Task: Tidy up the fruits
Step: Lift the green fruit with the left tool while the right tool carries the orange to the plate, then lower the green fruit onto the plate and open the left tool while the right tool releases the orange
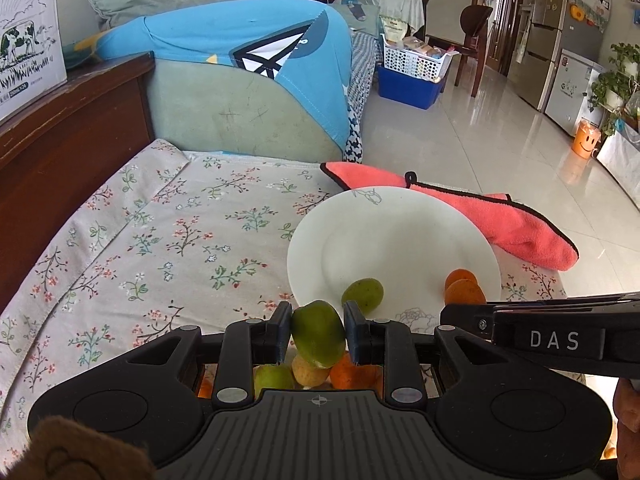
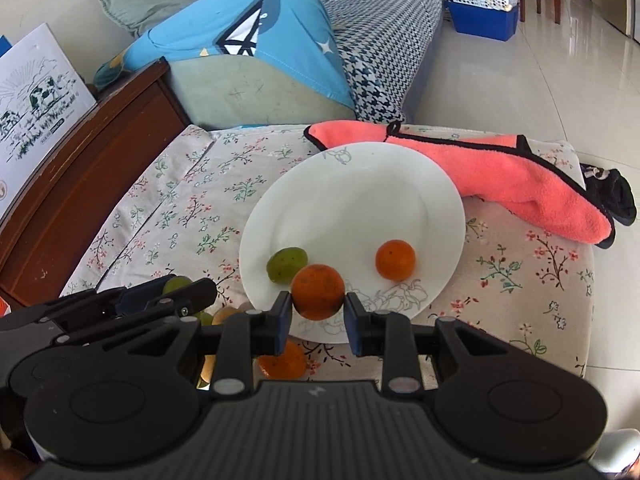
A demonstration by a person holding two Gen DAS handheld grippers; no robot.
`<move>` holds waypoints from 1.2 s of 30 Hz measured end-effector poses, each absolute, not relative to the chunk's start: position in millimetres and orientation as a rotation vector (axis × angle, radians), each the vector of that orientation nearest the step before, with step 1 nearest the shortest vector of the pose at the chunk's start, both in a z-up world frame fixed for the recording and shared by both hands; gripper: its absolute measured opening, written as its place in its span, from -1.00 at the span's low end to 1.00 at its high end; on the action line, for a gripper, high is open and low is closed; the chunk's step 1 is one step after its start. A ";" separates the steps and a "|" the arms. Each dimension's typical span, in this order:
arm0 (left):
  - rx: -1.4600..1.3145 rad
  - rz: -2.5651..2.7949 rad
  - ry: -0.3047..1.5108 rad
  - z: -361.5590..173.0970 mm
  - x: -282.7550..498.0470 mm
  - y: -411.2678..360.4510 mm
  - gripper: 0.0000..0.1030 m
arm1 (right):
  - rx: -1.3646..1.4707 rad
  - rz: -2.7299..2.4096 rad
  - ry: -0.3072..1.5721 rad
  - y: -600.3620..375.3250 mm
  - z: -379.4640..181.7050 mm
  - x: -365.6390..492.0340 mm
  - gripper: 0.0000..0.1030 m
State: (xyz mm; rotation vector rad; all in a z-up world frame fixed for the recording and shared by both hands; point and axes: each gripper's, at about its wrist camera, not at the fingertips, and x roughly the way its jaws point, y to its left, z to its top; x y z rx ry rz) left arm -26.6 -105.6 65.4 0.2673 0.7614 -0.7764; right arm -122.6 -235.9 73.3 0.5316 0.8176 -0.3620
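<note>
the left gripper [image 1: 317, 336] is clamped on a green fruit [image 1: 318, 334], pinched between both pads with the fruit's long axis running roughly up and down, a little tilted. it hangs above a small heap of loose fruit [image 1: 316, 374], green, yellow and orange pieces, seen just under and behind the fingers. the plate [image 1: 400, 208] lies ahead of this gripper and a bit to its right, its near rim just beyond the fingertips.

the right gripper [image 2: 318, 314] is closed on an orange [image 2: 318, 297], held at its widest part between the pads. from the right wrist view the orange sits over the near rim of the plate [image 2: 360, 168], so the plate's open middle is straight ahead of the fingers.

already on the plate: a green fruit [image 2: 287, 265] ahead and to the left of the right gripper, and a second orange [image 2: 396, 260] ahead and to its right, the two well apart. a pink cloth [image 2: 500, 168] lies past the far rim, partly tucked under the plate's edge, all on a floral cover [image 2: 168, 208].

judging by this, the right hand is the nearer one to a drop: its orange is already over the plate, and the gap between the two resting fruits is directly forward. the left hand needs to travel forward and rightward first, and the two grippers sit close side by side, so they could bump if both move together. round fruit may roll on the smooth plate once released.
</note>
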 end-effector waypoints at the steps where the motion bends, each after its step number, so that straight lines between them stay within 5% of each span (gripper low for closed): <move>1: 0.265 -0.779 0.764 63.9 -24.1 -108.6 -0.51 | 0.539 -0.369 0.818 -238.1 72.8 -122.4 -0.45; 36: 0.119 -0.864 0.832 41.7 20.5 -138.1 -0.51 | 0.710 -0.441 0.882 -275.6 44.3 -113.1 -0.45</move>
